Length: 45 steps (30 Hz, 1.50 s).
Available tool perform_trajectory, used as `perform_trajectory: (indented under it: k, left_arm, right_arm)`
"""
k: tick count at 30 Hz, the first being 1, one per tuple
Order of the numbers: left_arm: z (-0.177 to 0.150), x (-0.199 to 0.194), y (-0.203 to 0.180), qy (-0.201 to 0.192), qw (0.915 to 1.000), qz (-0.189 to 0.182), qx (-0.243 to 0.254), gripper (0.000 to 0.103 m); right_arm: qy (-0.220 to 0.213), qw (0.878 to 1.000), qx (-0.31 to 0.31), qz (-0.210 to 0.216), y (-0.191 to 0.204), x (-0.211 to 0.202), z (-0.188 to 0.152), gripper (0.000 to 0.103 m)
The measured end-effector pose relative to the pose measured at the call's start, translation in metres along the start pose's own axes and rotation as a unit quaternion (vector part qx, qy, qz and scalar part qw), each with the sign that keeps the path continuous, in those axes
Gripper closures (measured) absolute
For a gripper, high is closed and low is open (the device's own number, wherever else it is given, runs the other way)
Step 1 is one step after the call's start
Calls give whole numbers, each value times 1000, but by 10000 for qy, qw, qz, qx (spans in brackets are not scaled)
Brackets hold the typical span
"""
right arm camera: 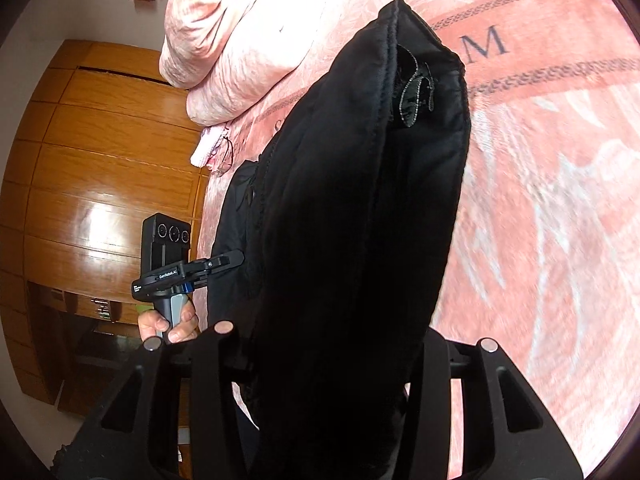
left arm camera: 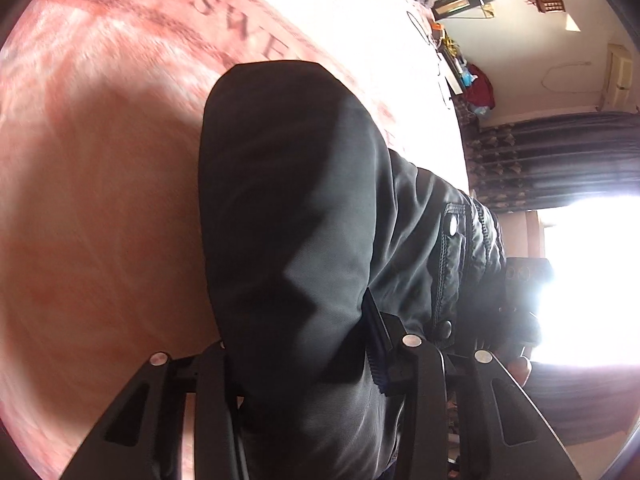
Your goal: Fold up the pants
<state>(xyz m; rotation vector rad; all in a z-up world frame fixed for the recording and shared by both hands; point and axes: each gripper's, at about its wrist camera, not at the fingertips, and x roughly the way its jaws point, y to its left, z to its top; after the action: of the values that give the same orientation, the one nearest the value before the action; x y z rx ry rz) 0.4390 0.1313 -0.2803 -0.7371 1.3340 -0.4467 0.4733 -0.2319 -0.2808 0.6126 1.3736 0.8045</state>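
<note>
Where black pants (right arm camera: pixel 352 220) bunch, jaws' tips hidden, blanket (right arm camera: pixel 560 200) blurred.

A home bedroom: pink bedspread (right arm camera: pixel 560 200), bunched quilt (right arm camera: pixel 240 40), wooden wardrobe (right arm camera: pixel 100 160), curtains (left arm camera: pixel 560 160)

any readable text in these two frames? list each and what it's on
"SWE": large dark letters on the pink bedspread, left wrist view; the rest is hidden behind the black pants.
"M": one large dark letter on the same bedspread, right wrist view, beside the pants.
"GenRobot.AI": white print on the left gripper, right wrist view.
A small white label beside it: too small to read.
</note>
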Motion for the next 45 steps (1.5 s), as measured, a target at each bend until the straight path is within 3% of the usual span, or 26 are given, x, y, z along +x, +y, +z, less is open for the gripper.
perform_trajectory:
  k: [4,9,14,17,18,20,23,25,27,28,31,34,37,41,45]
  left_arm:
    - [23,-9,29,18,9999,62,-77,64]
    - [19,-2,54,113,9998,11,-165,61]
    - [8,-6,56,-6,9997,15,-237,49]
    - [-2,-29,48,-432,9979,473,-63,42]
    - [-8,-40,43,-690,9948,754,32,39]
    - [-22,-65,32,-1355,9811,1369,202,24]
    - [-40,-85,22,-1886,9707,1468,256,20]
    - [-47,-84,18,-1946,9666,1638,319,20]
    - [-57,-81,28,-1941,9585,2052,380,20]
    - [-52,-67,16,-1893,9562,2202,374,20]
    - [-54,-46,16,-1764,9499,2548,418,18]
    - [-59,-41,19,-1793,9462,2656,456,14]
    - [-66,-48,15,-1970,9454,2551,476,16]
    - [-93,-67,10,-2449,9357,2463,622,15]
    - [-108,-53,14,-2262,9317,2781,586,15]
  right_arm:
    - [79,9999,9,104,-7,23,12,60]
    - [147,9993,295,155,-37,31,8,56]
    - [92,9990,420,-152,-48,25,3,30]
    - [-393,9969,565,-393,-46,-4,6,29]
    - [-708,9939,521,-659,-44,-23,5,29]
    - [-1248,9868,351,-974,-33,-57,2,27]
    - [-1561,9855,61,-655,-6,-78,3,27]
    - [-1567,9857,-233,-565,16,-70,10,27]
    - [-1451,9876,-287,-535,24,-50,18,27]
    - [-1366,9889,-212,-539,35,-22,40,27]
    - [-1243,9880,177,-895,17,11,55,29]
    - [-1207,9870,380,-989,2,21,57,35]
    - [-1397,9880,210,-620,14,-2,38,32]
    - [-1688,9856,58,-55,29,-37,-10,27]
    - [-1613,9860,423,-47,9,-30,-44,27]
